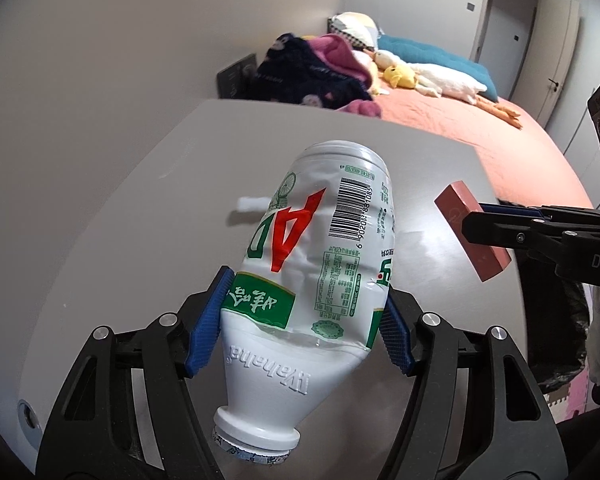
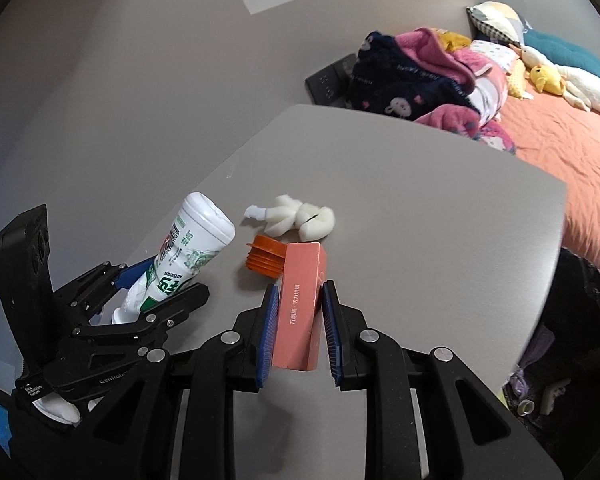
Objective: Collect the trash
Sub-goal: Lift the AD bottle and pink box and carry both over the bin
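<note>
In the left wrist view, low in the frame, the left gripper (image 1: 302, 320) is closed on the white plastic bottle (image 1: 316, 264). Its blue pads (image 1: 210, 320) press the two sides of the crushed body at the green label. The bottle's long axis runs away from the camera: the neck and white cap point down toward the bottom edge, and the base points up toward the middle of the frame. It seems lifted from the grey table (image 1: 140, 220), but I cannot tell how far.

In the right wrist view, at the bottom centre, the right gripper (image 2: 300, 328) holds the pink box (image 2: 302, 308) between its blue pads (image 2: 269, 332). The box is long and narrow, and its long axis goes along the fingers, away from the camera. In the left wrist view the same box shows at the right edge, near the bottle but not touching it.

Just behind the box in the right wrist view an orange ribbed cap (image 2: 264, 260) lies on the table, and a little farther a white crumpled tissue (image 2: 300, 220). Both lie closer to the right gripper than to the left one. Behind the table, in the upper right, is a bed (image 2: 560, 140) with clothes and plush toys.

At the right side of the left wrist view, below the table edge, a black bag (image 1: 556, 340) is partly visible. In my judgement it is the trash bag; if so, both items must travel to the right and down, and the right hand is nearer to it.
</note>
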### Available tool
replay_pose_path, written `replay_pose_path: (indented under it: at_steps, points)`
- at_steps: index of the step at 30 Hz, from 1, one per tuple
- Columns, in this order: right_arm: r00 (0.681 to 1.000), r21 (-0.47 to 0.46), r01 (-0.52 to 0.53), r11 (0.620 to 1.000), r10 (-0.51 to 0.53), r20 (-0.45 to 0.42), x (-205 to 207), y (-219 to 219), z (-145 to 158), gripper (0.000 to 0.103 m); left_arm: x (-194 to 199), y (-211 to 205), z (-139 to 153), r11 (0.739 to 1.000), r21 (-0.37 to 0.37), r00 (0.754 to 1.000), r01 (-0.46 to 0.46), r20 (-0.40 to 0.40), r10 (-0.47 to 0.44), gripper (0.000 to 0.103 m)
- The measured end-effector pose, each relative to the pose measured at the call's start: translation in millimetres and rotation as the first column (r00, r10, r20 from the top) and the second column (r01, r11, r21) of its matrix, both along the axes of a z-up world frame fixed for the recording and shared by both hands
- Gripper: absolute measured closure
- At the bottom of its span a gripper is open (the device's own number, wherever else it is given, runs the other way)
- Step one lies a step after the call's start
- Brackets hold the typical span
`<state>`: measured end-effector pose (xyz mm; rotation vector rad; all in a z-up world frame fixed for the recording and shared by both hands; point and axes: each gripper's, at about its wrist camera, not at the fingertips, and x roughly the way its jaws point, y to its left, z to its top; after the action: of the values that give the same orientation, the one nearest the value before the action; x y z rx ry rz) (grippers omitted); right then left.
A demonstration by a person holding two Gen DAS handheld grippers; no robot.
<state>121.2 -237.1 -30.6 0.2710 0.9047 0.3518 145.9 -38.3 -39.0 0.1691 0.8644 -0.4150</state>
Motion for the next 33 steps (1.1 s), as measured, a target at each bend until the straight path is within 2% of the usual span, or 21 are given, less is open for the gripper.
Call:
replay_pose_path:
  at_steps: [18,33]
  points:
    - [0.992,0.019,0.105,0.994,-0.106,0.073,-45.9,-83.6,33.4,0.079,-23.1,-99.3,22.8,0.991,-0.039,0.991,0.131,0.033,-0.13,0.037]
    - [0.971,0.02,0.215,0.976,-0.216,0.107,-80.8,-152.3,42.6,0.079,-45.3,-176.7,26.7,0.964,-0.067,0.966,0.257,0.039,-0.255,0.037]
